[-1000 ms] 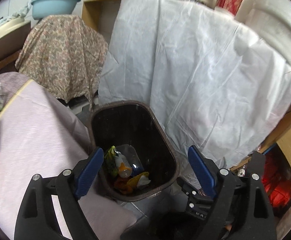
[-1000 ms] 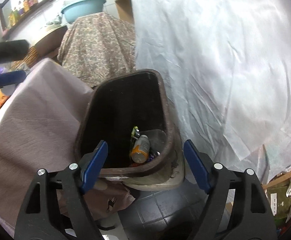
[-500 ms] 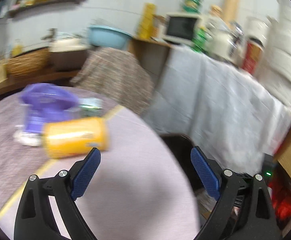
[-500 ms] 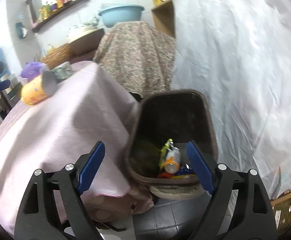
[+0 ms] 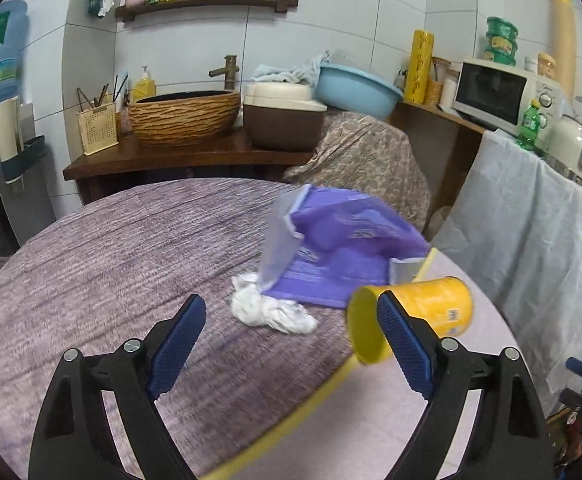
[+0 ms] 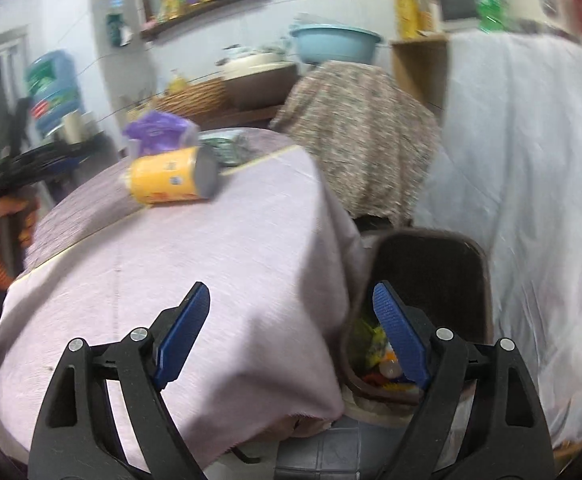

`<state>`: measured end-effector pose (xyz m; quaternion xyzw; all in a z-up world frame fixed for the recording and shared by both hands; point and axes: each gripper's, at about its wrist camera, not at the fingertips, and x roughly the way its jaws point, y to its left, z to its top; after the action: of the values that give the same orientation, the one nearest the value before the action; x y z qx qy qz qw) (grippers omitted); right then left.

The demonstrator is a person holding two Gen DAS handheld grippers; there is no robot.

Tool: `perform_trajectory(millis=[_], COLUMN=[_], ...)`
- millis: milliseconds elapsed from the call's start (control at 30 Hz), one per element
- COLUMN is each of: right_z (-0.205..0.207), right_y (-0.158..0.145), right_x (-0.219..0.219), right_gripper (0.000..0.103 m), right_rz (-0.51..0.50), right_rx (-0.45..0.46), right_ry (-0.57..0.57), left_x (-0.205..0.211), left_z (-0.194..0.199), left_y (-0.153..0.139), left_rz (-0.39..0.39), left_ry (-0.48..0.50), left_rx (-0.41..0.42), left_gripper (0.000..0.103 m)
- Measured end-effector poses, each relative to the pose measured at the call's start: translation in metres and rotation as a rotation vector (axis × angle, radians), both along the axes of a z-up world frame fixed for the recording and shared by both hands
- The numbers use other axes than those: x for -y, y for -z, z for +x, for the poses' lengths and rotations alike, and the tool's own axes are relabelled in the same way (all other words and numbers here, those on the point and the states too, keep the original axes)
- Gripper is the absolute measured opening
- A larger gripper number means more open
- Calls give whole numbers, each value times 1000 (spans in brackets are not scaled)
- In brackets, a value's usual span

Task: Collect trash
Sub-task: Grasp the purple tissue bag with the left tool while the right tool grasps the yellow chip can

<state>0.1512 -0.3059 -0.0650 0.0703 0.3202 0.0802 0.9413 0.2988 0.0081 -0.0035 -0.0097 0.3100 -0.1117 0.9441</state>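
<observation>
Left gripper (image 5: 291, 332): jaws spread wide, holding nothing; above the round table (image 5: 103, 248), pointing at the litter on it.
Right gripper (image 6: 291, 328): jaws spread wide, holding nothing; over the table's edge and the bin beside it.
Yellow cup (image 5: 415, 316): on its side on the table, open mouth toward the left gripper — just beside that gripper's right finger.
White tissue wad (image 5: 269, 310): crumpled, touching the purple bag (image 5: 343, 240); ahead between the left jaws.
Trash bin (image 6: 431, 276): dark, on the floor by the table; wrappers lie at its bottom.
</observation>
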Motion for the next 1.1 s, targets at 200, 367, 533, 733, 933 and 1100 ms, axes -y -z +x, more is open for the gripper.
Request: perform_trajectory(millis=[200,367,533,733,933,1100], right_z=[19,43,74,114,140,150], right_y=[-27,-43,-53,-55,-34,-16], right_x=[-33,-65,-110,-158,-196,-221], right_gripper=[84,84,84,84,84,84], right_rz=[-67,-154,-348,-585,-760,-885], right_rx=[21,52,81,105,54,3], right_ry=[-145,-319,-514,-637,-742,-820], left_x=[7,14,17,9,-5,-8], left_z=[46,66,75,74,63,53], left_y=[7,14,22,23,9,-3], left_rz=[108,146,163,118,48,38], left_ry=[42,85,122,121,108,106], left_rx=[-13,-22,-47,-59,-31,4], left_gripper=[82,73,33,14,11,11])
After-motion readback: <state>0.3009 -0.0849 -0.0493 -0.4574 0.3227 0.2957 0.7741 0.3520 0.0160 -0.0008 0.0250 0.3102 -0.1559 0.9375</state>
